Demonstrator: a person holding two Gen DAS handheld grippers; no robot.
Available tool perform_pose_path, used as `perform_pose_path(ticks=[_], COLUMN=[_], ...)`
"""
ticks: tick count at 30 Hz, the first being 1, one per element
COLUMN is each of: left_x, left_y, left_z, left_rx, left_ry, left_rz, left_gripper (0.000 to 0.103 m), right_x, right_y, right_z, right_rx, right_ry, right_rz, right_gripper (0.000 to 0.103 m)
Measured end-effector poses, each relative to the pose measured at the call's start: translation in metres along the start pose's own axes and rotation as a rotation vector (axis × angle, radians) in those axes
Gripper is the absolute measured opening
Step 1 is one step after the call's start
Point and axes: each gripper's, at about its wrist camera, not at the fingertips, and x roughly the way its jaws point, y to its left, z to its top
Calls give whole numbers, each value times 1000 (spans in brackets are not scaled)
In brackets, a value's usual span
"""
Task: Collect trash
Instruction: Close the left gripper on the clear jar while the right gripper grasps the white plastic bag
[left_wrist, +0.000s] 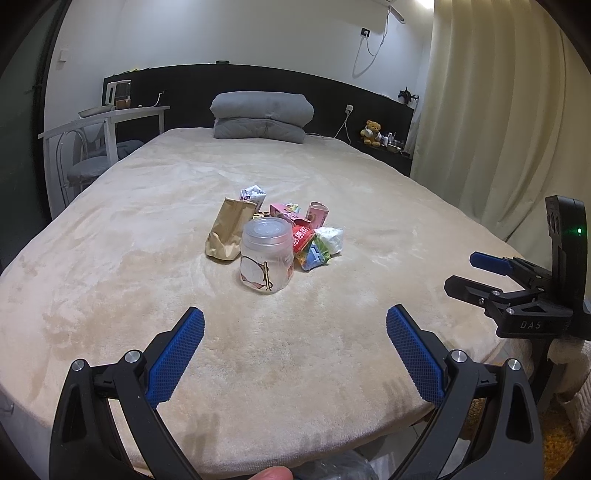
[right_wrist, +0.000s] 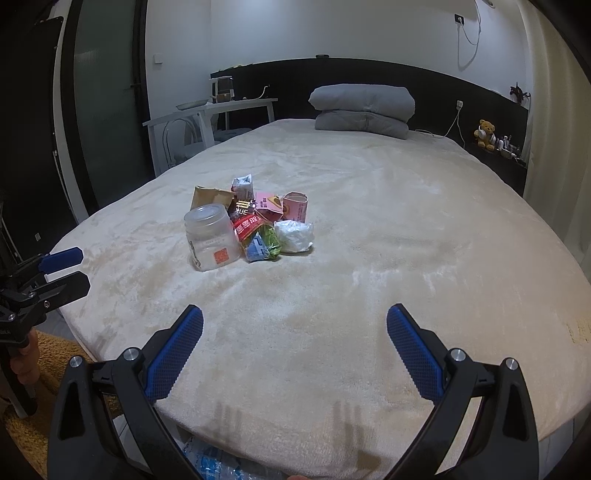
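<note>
Left gripper (left_wrist: 295, 323): fingers spread wide, blue ribbed pads (left_wrist: 175, 356) facing each other, nothing between them; it hangs over the near edge of the bed (left_wrist: 110, 258), well short of the trash. From the right wrist view it shows at the far left edge (right_wrist: 70, 271), jaws parted, with a hand (right_wrist: 24, 363) on its grip below.

Trash pile, mid-bed on the beige plush cover, left to right:
- crumpled brown paper bag (left_wrist: 229, 230), standing, leaning on the jar
- frosted plastic jar (left_wrist: 266, 254) with lid on, upright, nearest the grippers, printed label on its front
- crushed white carton (left_wrist: 253, 194) behind the bag
- pink carton (left_wrist: 284, 213) and pink paper cup (left_wrist: 317, 216) at the back
- red wrapper (left_wrist: 301, 238) and blue-green packet (left_wrist: 314, 254), touching the jar's right side
- white wad of crumpled plastic (left_wrist: 330, 239) at the right end

All pieces touch or overlap in one heap.

Right gripper (right_wrist: 295, 321): fingers likewise spread, empty, over the near bed edge; the pile lies ahead and to its left. Seen side-on from the left wrist view (left_wrist: 469, 273), jaws apart.

Far end of bed: folded grey quilt (left_wrist: 262, 116). Teddy bear (left_wrist: 371, 131) on the right-hand shelf.
</note>
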Motion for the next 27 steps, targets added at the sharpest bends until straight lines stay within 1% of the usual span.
perform_pose_path(ticks=[5,8,11,16,20,22,24,27], left_x=[13,21,33,55,73,83,93,109], left_y=[5,9,12,19,18,17,15,14], left_z=[14,21,29,36,41,42,43,47], left_rx=[22,34,68,82,122,133,161,198], left_ry=[13,25,33,72,103,124,135,148], left_rz=[-1,-9,11,5,3,-1,10,10], left_gripper=[97,97,97,97,97,97,97,97], right_x=[16,26,38,58,80,96,111,130], right_y=[-6,-9,-15,-26,-30,-33,-37,-42], right_z=[12,20,27,38,48,52,55,57], right_rx=[-5,-25,-23,22,40,60,83,113], right_ry=[20,25,37,70,99,129,157,190], right_rz=[19,13,21,66,109,133,150,161], right_gripper=[99,99,99,99,99,99,99,97])
